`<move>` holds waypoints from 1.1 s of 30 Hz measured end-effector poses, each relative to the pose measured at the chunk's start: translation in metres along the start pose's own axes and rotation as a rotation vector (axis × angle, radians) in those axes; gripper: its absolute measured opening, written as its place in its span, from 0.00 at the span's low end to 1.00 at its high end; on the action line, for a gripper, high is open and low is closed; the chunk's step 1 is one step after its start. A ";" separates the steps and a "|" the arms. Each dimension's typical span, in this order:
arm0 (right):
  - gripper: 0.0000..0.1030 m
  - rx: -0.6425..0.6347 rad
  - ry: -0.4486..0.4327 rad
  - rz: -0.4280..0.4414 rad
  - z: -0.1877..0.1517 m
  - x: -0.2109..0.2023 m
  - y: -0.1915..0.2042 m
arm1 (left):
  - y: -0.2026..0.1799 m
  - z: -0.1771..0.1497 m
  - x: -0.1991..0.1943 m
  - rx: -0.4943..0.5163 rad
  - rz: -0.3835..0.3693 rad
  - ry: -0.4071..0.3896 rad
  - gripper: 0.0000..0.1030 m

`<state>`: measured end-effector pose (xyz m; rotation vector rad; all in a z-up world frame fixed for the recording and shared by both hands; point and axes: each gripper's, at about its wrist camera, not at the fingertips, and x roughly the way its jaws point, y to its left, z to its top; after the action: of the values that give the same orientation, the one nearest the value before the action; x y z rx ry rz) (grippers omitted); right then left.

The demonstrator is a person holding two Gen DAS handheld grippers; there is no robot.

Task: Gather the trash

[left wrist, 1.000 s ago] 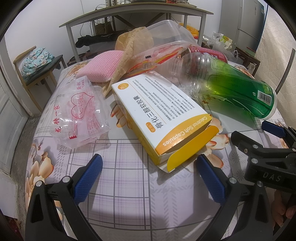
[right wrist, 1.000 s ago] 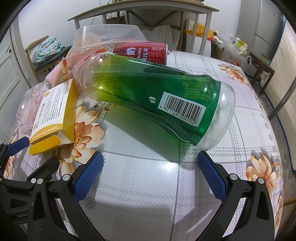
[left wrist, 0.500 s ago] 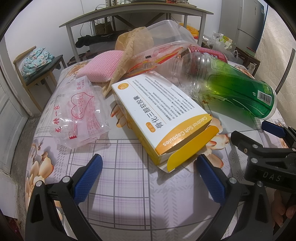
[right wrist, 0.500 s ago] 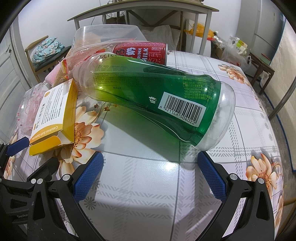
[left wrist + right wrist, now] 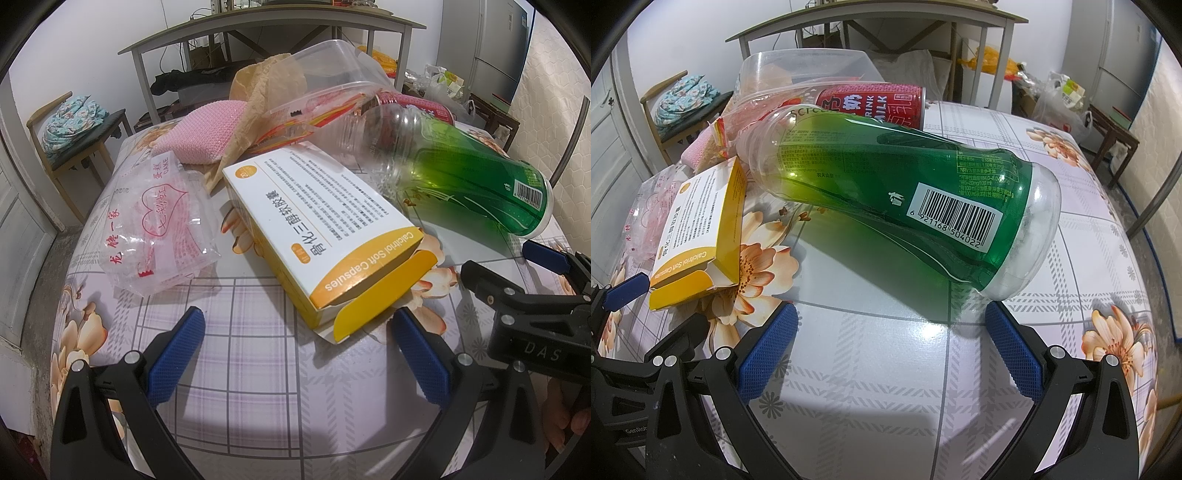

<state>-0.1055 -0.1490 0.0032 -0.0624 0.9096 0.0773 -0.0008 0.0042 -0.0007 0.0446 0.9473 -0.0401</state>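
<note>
Floral tablecloth [image 5: 1052, 140], left tool [image 5: 295, 354] spread wide before capsule box [image 5: 325, 236], right tool [image 5: 890, 347] spread wide before green bottle [image 5: 905, 192], both empty

Green bottle [image 5: 886, 192]; yellow-white box [image 5: 325, 236]; red can [image 5: 871, 105]; floral tablecloth [image 5: 1052, 387].

Both black two-finger grippers sit low and level, side by side. The left gripper [image 5: 293, 347] has its blue-padded jaws spread wide, nothing between them. The right gripper [image 5: 890, 345] is equally agape. What may be fingers grip the right handle.
</note>
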 end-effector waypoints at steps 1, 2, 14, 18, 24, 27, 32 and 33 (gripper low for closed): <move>0.94 0.000 0.000 0.000 0.000 0.000 0.000 | 0.000 0.000 0.000 0.000 0.000 0.000 0.96; 0.94 0.000 0.000 0.000 0.000 0.000 0.000 | 0.000 0.000 0.000 0.000 0.000 0.000 0.96; 0.94 -0.017 -0.003 0.027 -0.004 -0.003 -0.002 | 0.000 0.000 0.000 0.000 0.000 0.000 0.96; 0.94 -0.012 -0.002 0.052 -0.009 -0.009 -0.009 | 0.000 0.000 0.000 0.000 0.000 0.000 0.96; 0.94 -0.059 -0.138 0.062 -0.017 -0.045 -0.021 | 0.000 -0.003 -0.002 0.020 -0.012 0.010 0.96; 0.94 -0.099 -0.215 0.062 -0.013 -0.063 -0.022 | 0.001 -0.010 -0.014 0.051 -0.099 0.019 0.96; 0.94 -0.226 -0.247 -0.022 0.001 -0.066 -0.018 | 0.003 -0.012 -0.051 0.098 -0.213 -0.129 0.96; 0.94 -0.243 -0.253 -0.049 0.001 -0.065 -0.018 | 0.004 -0.008 -0.055 0.092 -0.224 -0.144 0.96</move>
<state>-0.1425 -0.1690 0.0553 -0.2942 0.6419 0.1461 -0.0388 0.0092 0.0390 0.0201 0.8026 -0.2907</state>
